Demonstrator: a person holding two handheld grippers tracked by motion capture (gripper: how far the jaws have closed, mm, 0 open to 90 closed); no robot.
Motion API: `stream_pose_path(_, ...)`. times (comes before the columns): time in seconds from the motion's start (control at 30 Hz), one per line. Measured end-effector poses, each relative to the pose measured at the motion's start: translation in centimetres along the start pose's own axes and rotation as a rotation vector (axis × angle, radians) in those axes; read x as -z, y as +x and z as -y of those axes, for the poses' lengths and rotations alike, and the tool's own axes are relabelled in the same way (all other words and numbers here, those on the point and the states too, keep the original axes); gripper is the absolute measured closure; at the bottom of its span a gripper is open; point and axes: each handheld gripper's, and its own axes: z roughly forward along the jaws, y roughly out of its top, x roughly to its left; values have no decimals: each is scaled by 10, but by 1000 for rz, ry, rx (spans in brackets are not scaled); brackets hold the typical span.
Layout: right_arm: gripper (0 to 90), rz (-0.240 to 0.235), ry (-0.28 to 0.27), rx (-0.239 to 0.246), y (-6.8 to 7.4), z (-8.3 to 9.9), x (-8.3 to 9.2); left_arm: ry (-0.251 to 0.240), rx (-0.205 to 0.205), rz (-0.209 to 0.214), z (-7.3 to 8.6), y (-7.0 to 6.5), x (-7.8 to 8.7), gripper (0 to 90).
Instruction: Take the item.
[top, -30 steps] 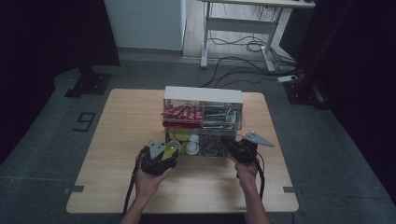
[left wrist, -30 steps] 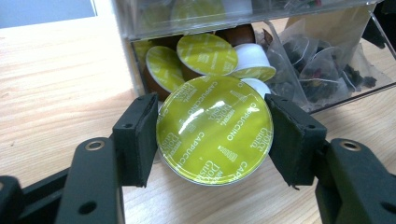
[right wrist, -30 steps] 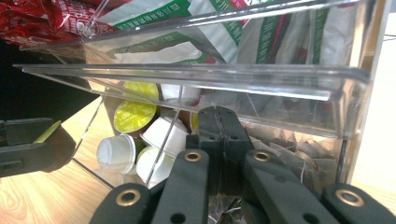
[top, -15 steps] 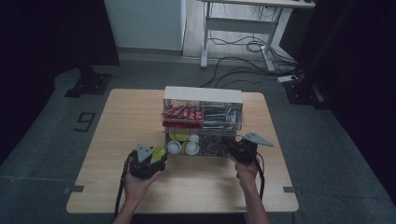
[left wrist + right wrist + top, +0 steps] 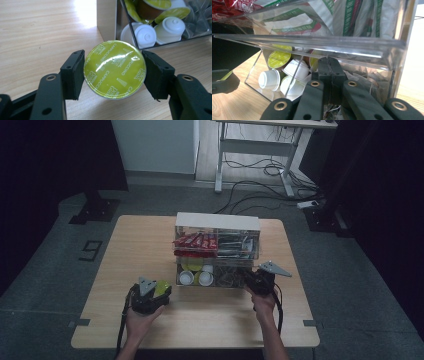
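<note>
My left gripper (image 5: 113,68) is shut on a yellow-green cappuccino capsule (image 5: 115,69), its pads (image 5: 75,72) pressing on the lid's rim from both sides. In the high view it hovers low over the table, left of the organizer's front, with the capsule (image 5: 161,287) in its jaws. My right gripper (image 5: 329,66) is shut, jaws pressed together at the front edge of the organizer's lower clear drawer (image 5: 272,90). I cannot tell whether it pinches the thin clear wall. That drawer holds white capsules (image 5: 270,79) and yellow-green-lidded ones (image 5: 279,59).
The clear organizer (image 5: 217,220) stands mid-table with red packets (image 5: 195,241) and tea sachets (image 5: 235,245) in its upper tier. The wooden table (image 5: 210,320) has bare room in front and to the left. A desk and cables lie on the floor beyond.
My left gripper has drawn back from the drawer, to the left and toward the person, and sunk a little, carrying the capsule. The right gripper has kept still.
</note>
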Motion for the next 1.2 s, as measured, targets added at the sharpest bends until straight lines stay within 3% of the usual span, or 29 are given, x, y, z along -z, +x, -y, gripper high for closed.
stream_pose_path(0.67, 893, -4, 18, 7, 1, 3, -4, 95, 5, -28, 20, 13, -18, 386)
stream_pose_path(0.87, 893, -4, 20, 6, 1, 3, -4, 149, 3, -32, 24, 17, -25, 386)
stream_pose_path(1.2, 893, -4, 21, 7, 2, 3, -3, 169, -10, -39, 26, 17, -29, 383)
